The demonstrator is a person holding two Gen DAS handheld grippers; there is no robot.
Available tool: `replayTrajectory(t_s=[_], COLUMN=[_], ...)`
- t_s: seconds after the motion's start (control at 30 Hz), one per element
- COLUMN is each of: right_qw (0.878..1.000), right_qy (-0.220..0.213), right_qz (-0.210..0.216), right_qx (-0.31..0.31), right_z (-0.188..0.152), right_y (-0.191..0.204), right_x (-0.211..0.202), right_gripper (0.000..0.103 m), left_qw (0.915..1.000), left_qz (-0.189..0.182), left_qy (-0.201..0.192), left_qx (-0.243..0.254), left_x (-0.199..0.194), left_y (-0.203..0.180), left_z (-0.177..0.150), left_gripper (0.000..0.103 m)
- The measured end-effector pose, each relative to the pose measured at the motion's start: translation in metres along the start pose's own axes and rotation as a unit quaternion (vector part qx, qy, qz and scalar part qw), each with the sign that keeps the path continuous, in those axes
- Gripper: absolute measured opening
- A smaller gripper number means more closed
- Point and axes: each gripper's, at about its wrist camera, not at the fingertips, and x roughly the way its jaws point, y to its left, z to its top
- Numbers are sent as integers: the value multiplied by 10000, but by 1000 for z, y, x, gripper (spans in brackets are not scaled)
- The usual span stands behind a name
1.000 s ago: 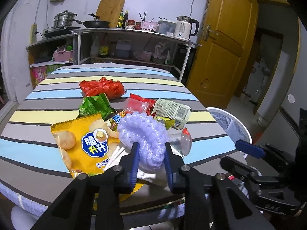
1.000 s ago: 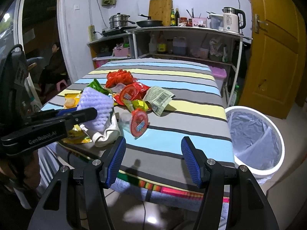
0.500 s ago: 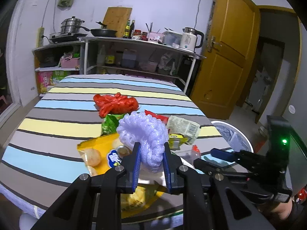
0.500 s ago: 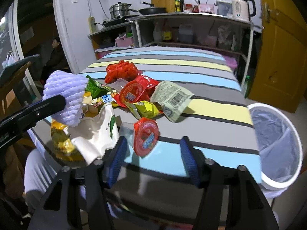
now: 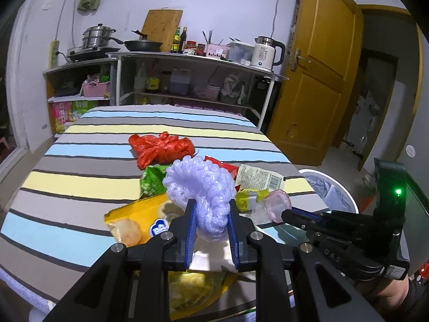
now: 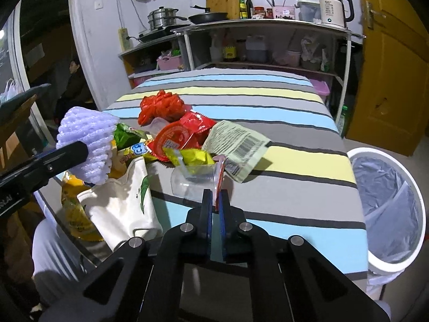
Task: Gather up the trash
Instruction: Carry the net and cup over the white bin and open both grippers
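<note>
A purple foam fruit net [image 5: 199, 185] is pinched between the pads of my left gripper [image 5: 211, 206], which holds it just above the trash pile; the net [image 6: 85, 136] also shows at the left of the right wrist view. My right gripper [image 6: 215, 196] is at the table's near edge, its jaws closing tight on the red foil lid [image 6: 220, 171] of a clear plastic cup [image 6: 191, 182] lying on its side. In the left wrist view the right gripper [image 5: 288, 213] reaches in from the right to that cup [image 5: 261, 210].
On the striped tablecloth [image 6: 281, 112] lie a red plastic bag [image 6: 161, 106], a barcode wrapper [image 6: 236, 139], a yellow snack bag [image 5: 134, 220], a white pouch [image 6: 120, 204] and small wrappers. A lined white bin [image 6: 375, 151] stands right of the table. A person sits far left.
My right gripper moved in to the table edge and went from wide open to shut on the cup's lid, tipping the cup. The left gripper kept its hold on the foam net.
</note>
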Motion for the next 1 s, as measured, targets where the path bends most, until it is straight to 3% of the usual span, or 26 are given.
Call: replayTrajectory(t_s=[0.3,0.5,0.8,1.0], right_qw=[9991,9953,9838,9764], right_qy=[-319,-558,-658,-493], right_qz=[-151,-483,-1054,-1260], right_qx=[248,625,1290,1683], right_z=[-5,-11,-31,-45], right_y=[-25,-68,-141,-181], right_x=[-31,-58,-84,-85], right_gripper=[5,5,5,5], left_qw=[9992,9962,9851,9759], left_qz=[-215,-526,-1134,-1490], left_qy=[29,95,367,630], left_qx=[327,683,1241,1466], left_x=[9,27,73,109], left_y=[-35,-82,-167,-213], left_z=[12,21,28,28], left_gripper=[21,21,21,22])
